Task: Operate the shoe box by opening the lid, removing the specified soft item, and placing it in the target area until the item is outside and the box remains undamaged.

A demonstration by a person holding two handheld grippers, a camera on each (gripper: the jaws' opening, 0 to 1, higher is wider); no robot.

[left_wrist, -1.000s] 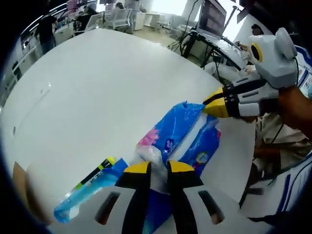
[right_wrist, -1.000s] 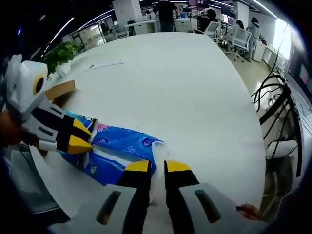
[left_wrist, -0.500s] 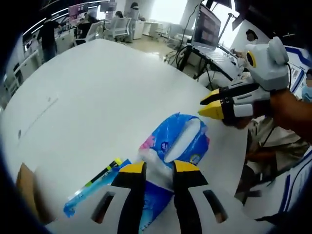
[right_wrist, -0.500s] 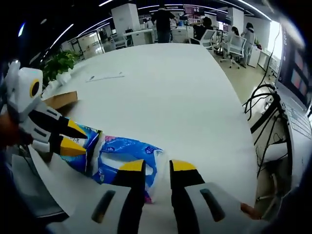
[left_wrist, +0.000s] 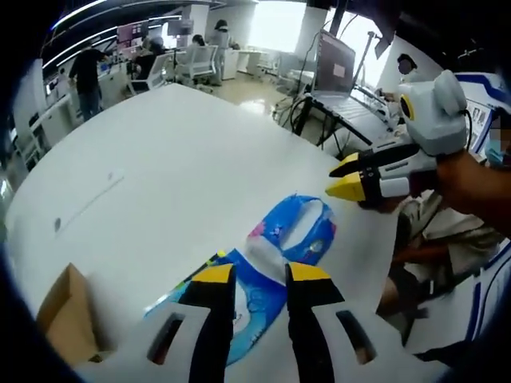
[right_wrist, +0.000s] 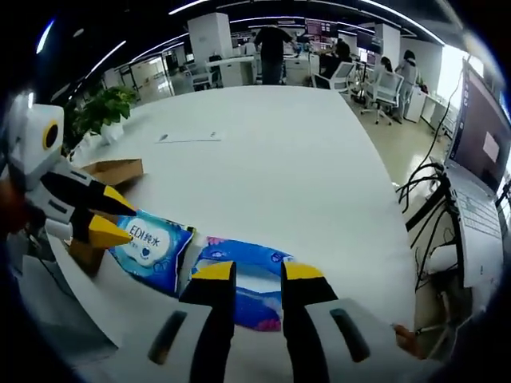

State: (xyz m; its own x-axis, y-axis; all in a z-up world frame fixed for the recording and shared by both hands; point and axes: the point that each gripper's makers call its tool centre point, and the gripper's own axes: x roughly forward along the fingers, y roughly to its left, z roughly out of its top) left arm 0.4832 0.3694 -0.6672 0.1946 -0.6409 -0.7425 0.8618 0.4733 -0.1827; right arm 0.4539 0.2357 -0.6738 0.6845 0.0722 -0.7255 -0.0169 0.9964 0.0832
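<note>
We have both blue soft packs (right_wrist: 239,275) lying flat on the white table (right_wrist: 271,152) near its edge, outside the cardboard shoe box (right_wrist: 112,171), presumably so the box stays unharmed. Our left gripper (left_wrist: 255,275) and right gripper (right_wrist: 247,271) hover above them, jaws parted and gripping nothing, which reads to us as a release.
</note>
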